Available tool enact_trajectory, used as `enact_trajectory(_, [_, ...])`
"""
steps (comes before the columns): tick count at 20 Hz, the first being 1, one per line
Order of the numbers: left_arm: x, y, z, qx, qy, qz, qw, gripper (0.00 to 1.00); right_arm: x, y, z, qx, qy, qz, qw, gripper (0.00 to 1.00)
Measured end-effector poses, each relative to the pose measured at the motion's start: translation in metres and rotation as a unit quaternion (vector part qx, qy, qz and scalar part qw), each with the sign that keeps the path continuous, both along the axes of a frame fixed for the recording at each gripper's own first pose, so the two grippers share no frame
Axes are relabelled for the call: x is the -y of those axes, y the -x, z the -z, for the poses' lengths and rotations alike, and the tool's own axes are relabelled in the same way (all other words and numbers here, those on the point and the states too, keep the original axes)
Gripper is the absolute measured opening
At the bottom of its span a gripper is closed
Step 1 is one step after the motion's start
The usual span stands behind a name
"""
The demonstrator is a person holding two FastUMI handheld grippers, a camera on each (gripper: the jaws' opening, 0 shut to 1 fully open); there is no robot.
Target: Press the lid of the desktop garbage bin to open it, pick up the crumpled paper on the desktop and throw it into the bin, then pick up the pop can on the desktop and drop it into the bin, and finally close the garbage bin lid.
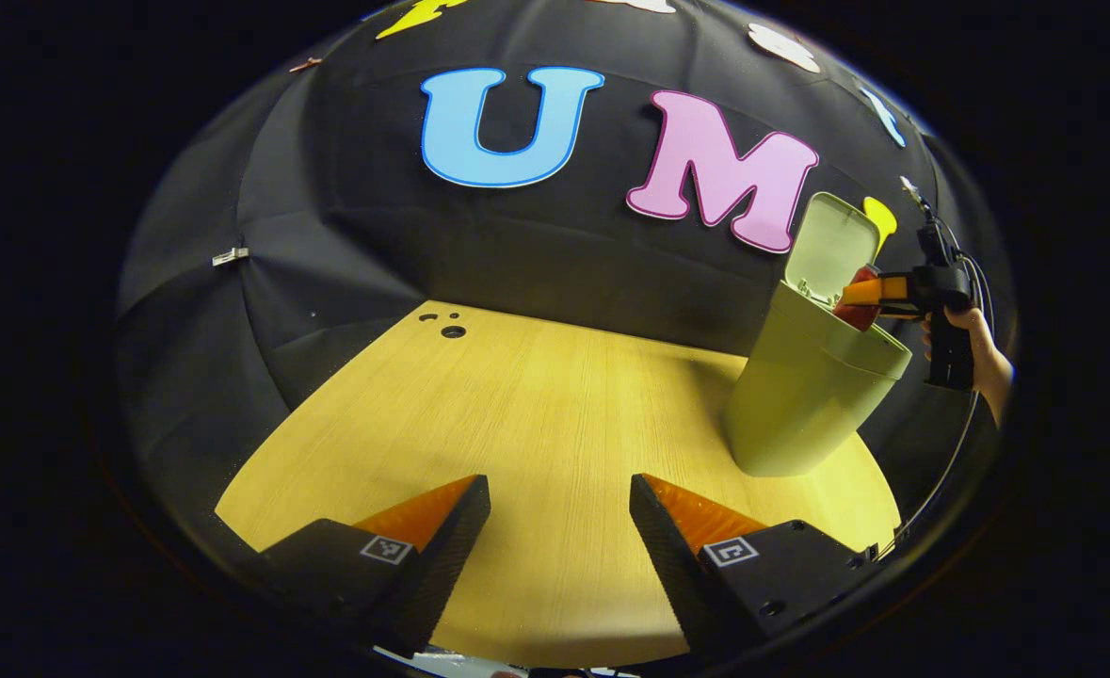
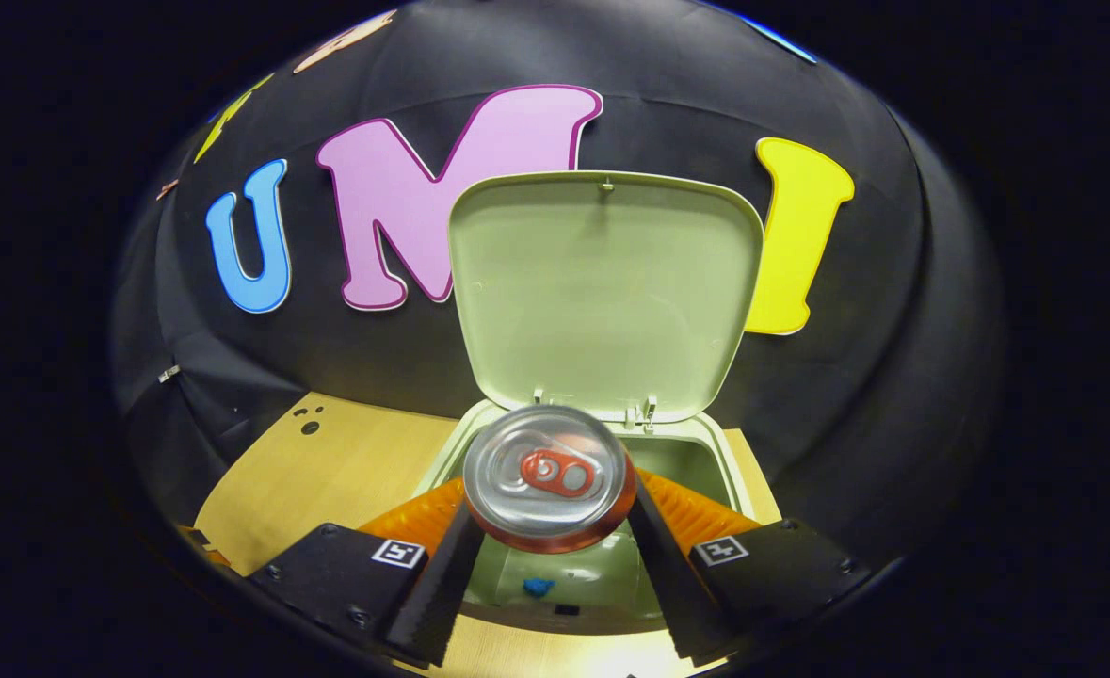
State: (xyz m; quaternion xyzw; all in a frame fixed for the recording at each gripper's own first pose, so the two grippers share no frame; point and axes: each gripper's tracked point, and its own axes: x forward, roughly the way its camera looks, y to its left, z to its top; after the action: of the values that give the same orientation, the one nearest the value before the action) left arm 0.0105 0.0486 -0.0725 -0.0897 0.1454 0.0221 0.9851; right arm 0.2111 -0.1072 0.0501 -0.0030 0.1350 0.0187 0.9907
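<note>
Right tongs gripped the pop can between both fingers, top end facing the camera, directly above the open mouth of the bin. Left tongs hung open and empty over the bare worktop, the bin at about two o'clock from them. Deep inside the bin lay a small blue scrap. Beyond the can, at twelve o'clock, the lid stood upright on its hinge. Judging from this, a release while the can sat off-centre could catch it on the rim, and a nudge against the lid could tip it shut early.
</note>
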Motion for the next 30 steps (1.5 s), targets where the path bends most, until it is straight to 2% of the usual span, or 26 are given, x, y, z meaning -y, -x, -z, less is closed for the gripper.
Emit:
enact_trajectory(2, [-0.003, 0.002, 0.002, -0.002, -0.002, -0.002, 1.000, 0.96, 0.001, 0.000, -0.003, 0.006, -0.002, 0.002, 1.000, 0.94])
enact_trajectory(7, [-0.004, 0.007, 0.006, -0.005, 0.003, -0.004, 1.000, 0.96, 0.005, 0.010, -0.027, 0.038, -0.006, 0.011, 0.999, 0.97])
enact_trajectory(17, [0.000, 0.009, 0.008, -0.002, 0.007, 0.002, 1.000, 0.96, -0.001, 0.033, -0.146, 0.153, 0.037, -0.002, 0.988, 0.96])
enact_trajectory(22, [-0.001, 0.010, 0.009, -0.001, 0.014, -0.002, 1.000, 0.99, -0.003, 0.023, -0.187, 0.181, 0.054, -0.001, 0.982, 0.97])
enact_trajectory(23, [-0.003, 0.010, 0.009, 0.000, 0.015, -0.004, 1.000, 0.96, -0.003, 0.020, -0.191, 0.183, 0.052, 0.001, 0.982, 0.97])
enact_trajectory(30, [-0.021, 0.017, 0.009, 0.003, 0.025, -0.039, 0.999, 0.96, 0.003, -0.018, -0.203, 0.177, 0.036, 0.009, 0.984, 0.97])
